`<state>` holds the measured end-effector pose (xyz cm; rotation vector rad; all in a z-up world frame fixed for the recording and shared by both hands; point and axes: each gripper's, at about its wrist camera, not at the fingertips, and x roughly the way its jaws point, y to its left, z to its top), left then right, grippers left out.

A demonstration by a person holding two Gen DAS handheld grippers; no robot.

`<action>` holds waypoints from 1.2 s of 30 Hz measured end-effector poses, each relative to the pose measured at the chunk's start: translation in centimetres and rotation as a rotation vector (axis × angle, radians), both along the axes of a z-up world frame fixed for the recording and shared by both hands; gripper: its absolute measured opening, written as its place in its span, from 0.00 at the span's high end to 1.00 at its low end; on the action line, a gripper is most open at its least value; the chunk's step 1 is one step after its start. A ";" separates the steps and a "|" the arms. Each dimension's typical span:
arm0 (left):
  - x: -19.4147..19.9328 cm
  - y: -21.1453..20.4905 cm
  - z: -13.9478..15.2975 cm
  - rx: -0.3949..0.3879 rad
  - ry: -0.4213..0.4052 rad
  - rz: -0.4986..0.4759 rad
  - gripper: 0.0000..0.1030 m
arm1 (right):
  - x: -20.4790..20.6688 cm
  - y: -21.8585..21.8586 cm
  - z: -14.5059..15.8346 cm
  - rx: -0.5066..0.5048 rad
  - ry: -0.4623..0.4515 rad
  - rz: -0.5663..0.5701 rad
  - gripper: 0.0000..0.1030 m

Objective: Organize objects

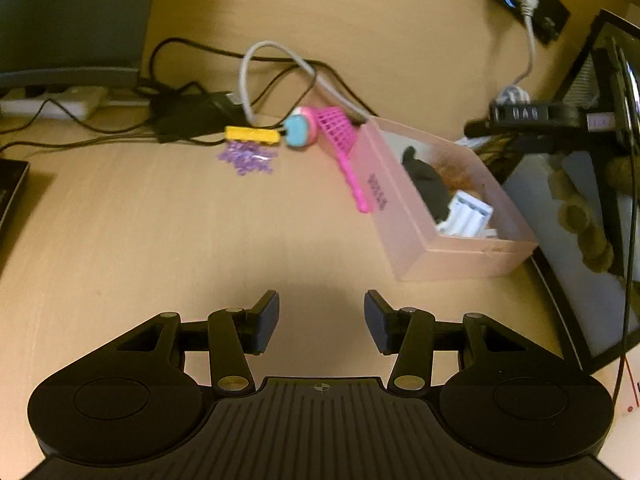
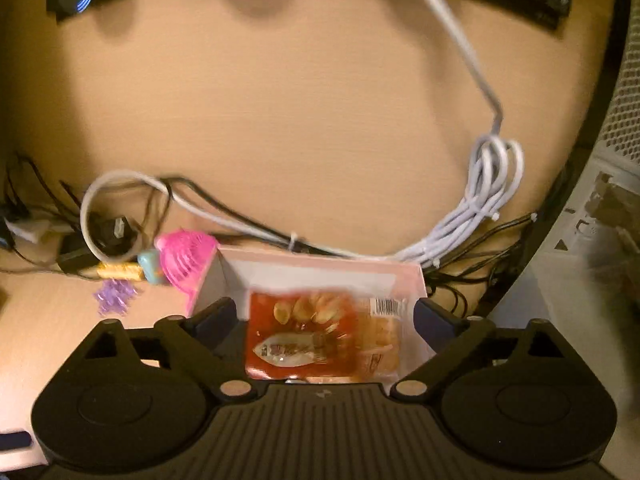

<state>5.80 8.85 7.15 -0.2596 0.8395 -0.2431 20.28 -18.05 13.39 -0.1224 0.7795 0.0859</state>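
Note:
An open pink box [image 1: 404,216] lies on the wooden desk and holds a black item [image 1: 428,188] and a white item [image 1: 466,214]. My left gripper [image 1: 322,314] hovers open over bare desk in front of the box, with nothing between its fingers. My right gripper [image 2: 324,310] is above the same pink box [image 2: 320,266], jaws spread wide. A red snack packet [image 2: 316,336] sits between them, with a gap to each pad. Left of the box lie a pink toy net [image 1: 334,128], a blue-and-pink toy [image 1: 298,130], a yellow piece [image 1: 252,135] and purple beads [image 1: 246,158].
Black cables and an adapter [image 1: 188,114] run behind the toys. A coiled white cable [image 2: 480,196] lies behind the box. A dark-framed panel [image 1: 576,208] stands to the right of the box. A power strip [image 1: 60,102] is at the far left.

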 end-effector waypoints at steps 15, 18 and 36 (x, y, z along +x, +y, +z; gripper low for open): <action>13.8 -2.4 1.4 -0.060 -0.077 0.059 0.50 | -13.5 -0.1 -2.2 -0.108 -0.053 0.039 0.00; 16.7 -3.4 1.6 -0.025 -0.099 0.093 0.50 | -14.5 -0.2 -2.8 -0.055 -0.023 -0.005 0.00; 24.9 -6.3 -2.3 -0.013 0.026 0.181 0.48 | -18.1 0.2 -6.5 0.050 0.111 -0.106 0.00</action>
